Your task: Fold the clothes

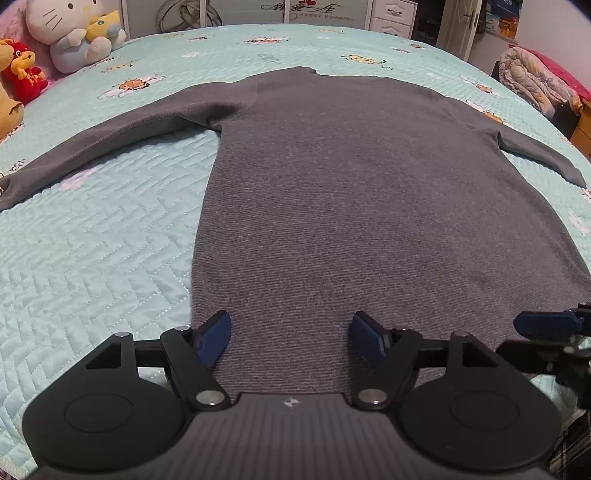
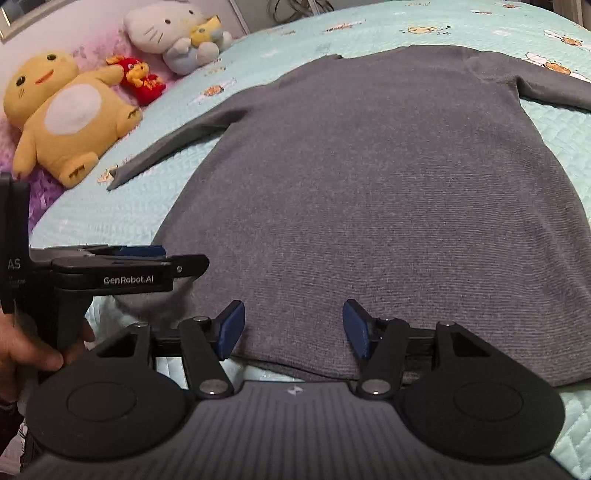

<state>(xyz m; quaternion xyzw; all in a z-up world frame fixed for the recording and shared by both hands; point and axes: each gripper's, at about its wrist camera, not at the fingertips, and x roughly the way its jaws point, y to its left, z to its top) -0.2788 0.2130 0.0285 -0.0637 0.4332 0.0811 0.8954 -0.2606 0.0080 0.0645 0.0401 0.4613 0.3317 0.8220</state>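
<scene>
Our sweater (image 1: 369,206) lies flat on the bed (image 1: 92,258) (soft, floppy knit); both jaws apart, empty; we'd pinch its sleeve (image 1: 110,140) cuffs.

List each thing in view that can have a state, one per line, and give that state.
Sweater: spread flat on the bed, unfolded, sleeves out to both sides.
Left gripper: open over the hem, holding nothing.
Right gripper: open over the hem, holding nothing.
Door: ajar.
</scene>
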